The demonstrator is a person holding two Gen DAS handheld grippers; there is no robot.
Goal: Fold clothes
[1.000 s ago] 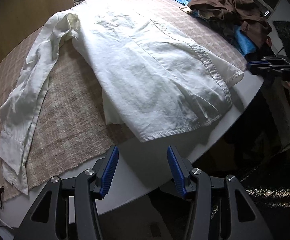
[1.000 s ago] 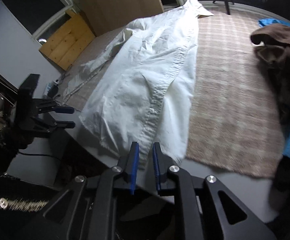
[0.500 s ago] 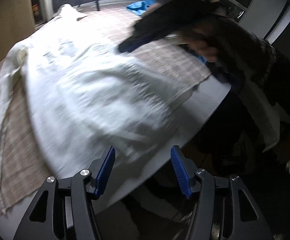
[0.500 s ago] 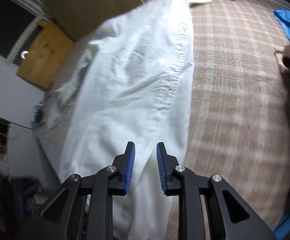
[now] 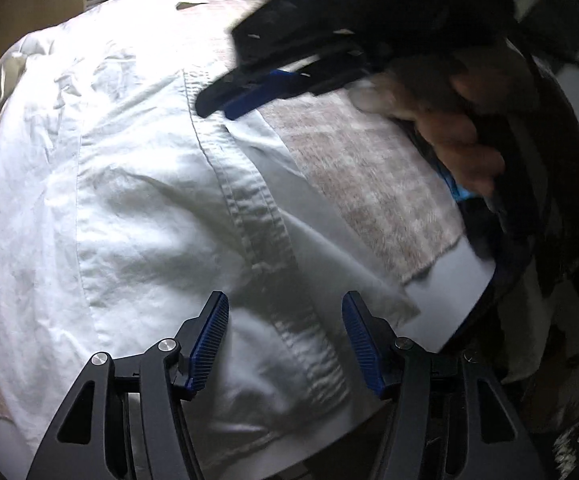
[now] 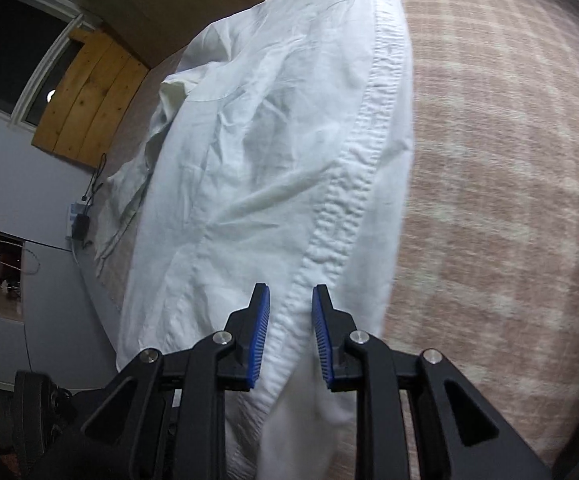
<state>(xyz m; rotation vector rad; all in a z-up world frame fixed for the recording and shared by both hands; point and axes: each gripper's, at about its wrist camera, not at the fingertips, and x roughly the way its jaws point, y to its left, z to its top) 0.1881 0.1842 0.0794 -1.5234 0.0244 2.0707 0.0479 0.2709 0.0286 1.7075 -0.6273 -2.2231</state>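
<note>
Where both tongs hover, shirt lies beneath.

My grey round desk carries a pinkish checked woven cloth; a white button-up shirt lies on that.

White shirt on checked cloth, left hand-held gripper open above hem

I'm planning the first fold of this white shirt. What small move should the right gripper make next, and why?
Probably lower the right gripper a little and close on the button placket. Its jaws stand apart astride that stitched strip, apparently not pinching it, and the white shirt lies flat on the checked cloth.
</note>
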